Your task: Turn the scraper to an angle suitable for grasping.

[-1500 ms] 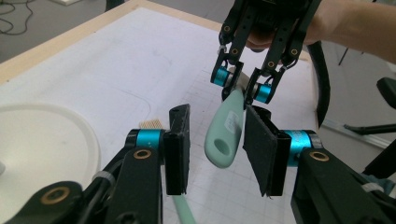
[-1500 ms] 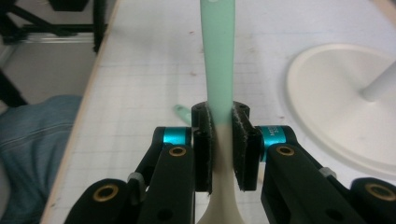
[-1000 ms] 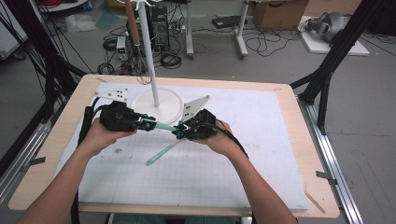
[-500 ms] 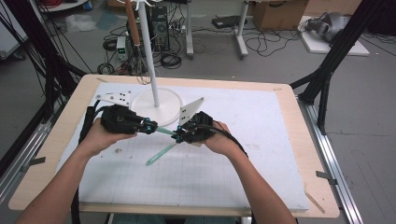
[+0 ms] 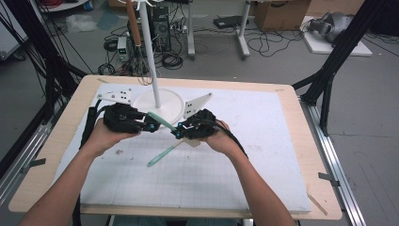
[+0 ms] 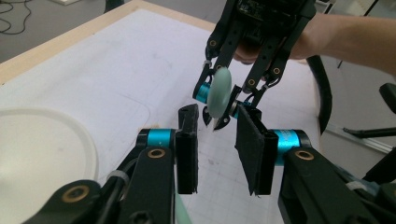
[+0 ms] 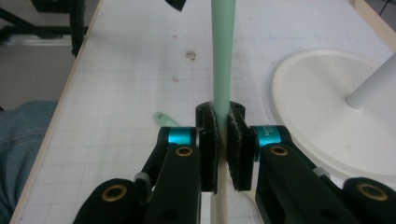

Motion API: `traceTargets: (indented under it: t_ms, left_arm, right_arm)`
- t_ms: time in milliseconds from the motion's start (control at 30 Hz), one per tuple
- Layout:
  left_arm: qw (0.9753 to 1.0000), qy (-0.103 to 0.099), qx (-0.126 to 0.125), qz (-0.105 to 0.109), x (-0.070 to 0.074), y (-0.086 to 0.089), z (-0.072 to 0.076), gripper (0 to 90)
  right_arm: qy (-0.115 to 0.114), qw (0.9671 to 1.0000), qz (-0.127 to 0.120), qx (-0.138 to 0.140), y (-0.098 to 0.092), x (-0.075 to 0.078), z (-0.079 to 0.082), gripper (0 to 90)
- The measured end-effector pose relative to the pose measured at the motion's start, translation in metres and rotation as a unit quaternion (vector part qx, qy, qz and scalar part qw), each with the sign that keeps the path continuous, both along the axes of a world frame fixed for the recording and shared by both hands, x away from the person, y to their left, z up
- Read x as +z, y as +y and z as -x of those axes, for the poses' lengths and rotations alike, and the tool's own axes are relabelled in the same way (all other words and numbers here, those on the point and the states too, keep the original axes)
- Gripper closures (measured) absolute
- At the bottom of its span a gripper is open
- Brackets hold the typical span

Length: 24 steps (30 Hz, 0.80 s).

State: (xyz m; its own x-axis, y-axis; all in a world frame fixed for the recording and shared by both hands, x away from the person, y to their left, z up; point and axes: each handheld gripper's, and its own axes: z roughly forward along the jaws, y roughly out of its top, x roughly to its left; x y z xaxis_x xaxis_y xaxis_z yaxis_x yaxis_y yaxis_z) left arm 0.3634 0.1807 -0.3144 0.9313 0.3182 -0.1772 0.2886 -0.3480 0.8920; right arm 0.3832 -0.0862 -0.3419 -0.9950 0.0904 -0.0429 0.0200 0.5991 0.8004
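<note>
in the middle of the high view the right gripper [image 5: 178, 133] has its jaws pressed on a long mint-green utensil [image 5: 162, 154], which slants from the lower left up toward the left gripper [image 5: 151, 127], just in front of the white round stand base [image 5: 169, 104]. in the left gripper view that gripper's jaws stand spread, with the utensil's rounded end [image 6: 219, 92] floating beyond them near the centre, seemingly not touching either pad, though the angle is poor.

Even, soft overhead light, faint shadows, no glare; all views slightly soft, nearest jaws blurred in close-ups
</note>
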Motion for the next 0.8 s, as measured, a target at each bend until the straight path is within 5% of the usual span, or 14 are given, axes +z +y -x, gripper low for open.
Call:
traceTargets:
  t_ms: [300,600,800]
  left_arm:
    - [0.9995,-0.001,-0.009,0.029,0.0026,-0.0071,-0.0028,81.3]
    - [0.9998,-0.003,-0.009,0.018,0.0040,-0.0063,-0.0019,81.9]
    - [0.9992,-0.004,-0.006,0.039,0.0043,-0.0062,-0.0022,80.4]
  right_arm:
    - [0.013,0.9997,-0.021,0.001,0.0014,-0.0010,-0.0007,83.6]
    - [0.017,0.9997,-0.017,-0.006,0.0029,-0.0056,0.0012,82.2]
    - [0.018,0.9995,-0.024,-0.001,0.0049,-0.0066,0.0018,84.7]
